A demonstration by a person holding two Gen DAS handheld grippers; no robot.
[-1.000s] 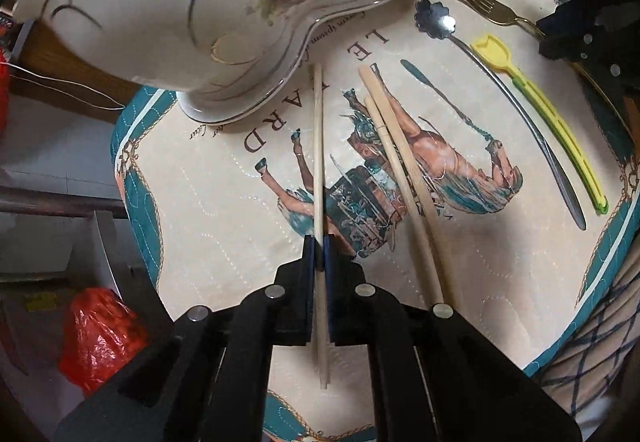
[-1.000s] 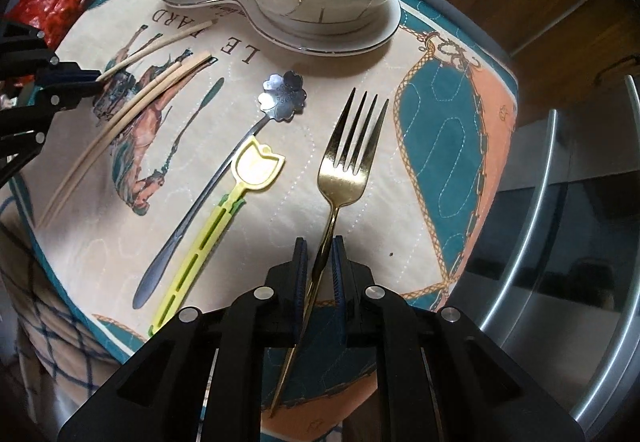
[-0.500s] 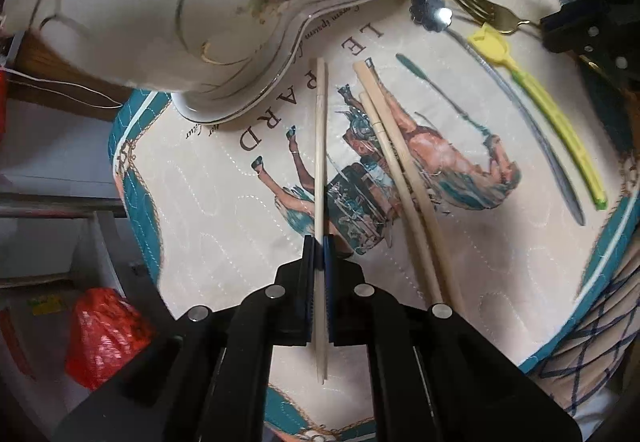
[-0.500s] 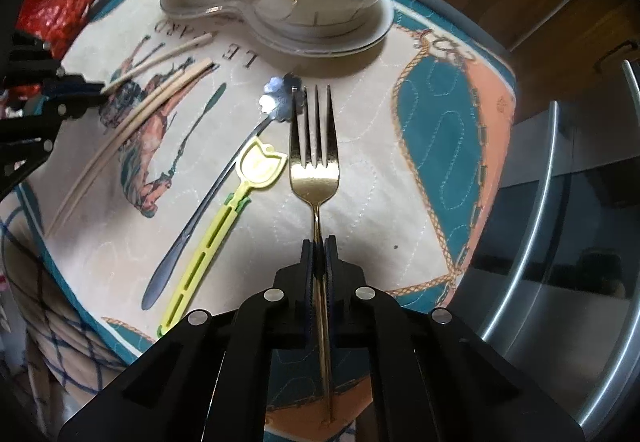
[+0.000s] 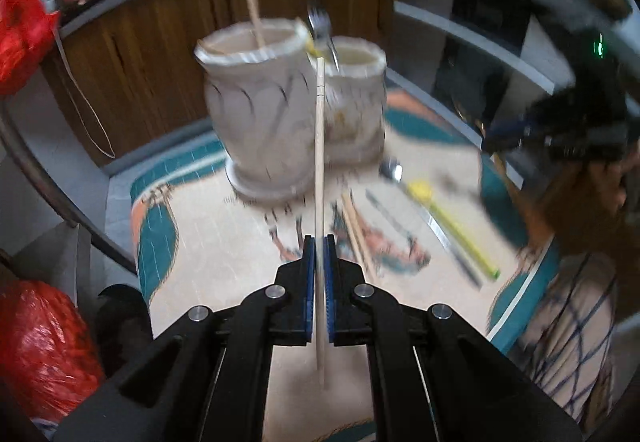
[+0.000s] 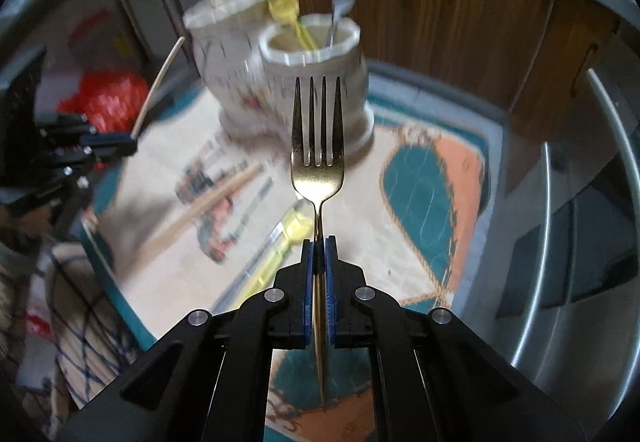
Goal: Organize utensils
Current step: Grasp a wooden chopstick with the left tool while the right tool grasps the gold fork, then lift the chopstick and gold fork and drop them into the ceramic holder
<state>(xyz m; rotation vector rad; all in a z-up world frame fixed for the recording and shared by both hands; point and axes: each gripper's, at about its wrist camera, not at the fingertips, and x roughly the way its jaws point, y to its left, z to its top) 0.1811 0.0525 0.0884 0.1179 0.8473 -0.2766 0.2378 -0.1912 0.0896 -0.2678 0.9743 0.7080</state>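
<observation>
Left wrist: a thin pale wooden chopstick [image 5: 319, 161] is clamped mid-shaft in the left gripper [image 5: 319, 254], raised before the white ceramic two-cup holder [image 5: 256, 113]. Light, stiff, roll-prone. Mat blurred.

Right wrist: a gold metal fork [image 6: 318, 145] is pinched by its slick neck in the right gripper [image 6: 319, 256], tines toward the holder; contents indistinct.

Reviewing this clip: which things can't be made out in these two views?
- Left wrist view: the spoon and yellow utensil on the mat are smeared by motion blur.
- Right wrist view: the chopsticks on the mat are blurred.
- Both views: the holder walls hide how deep its contents sit.
</observation>
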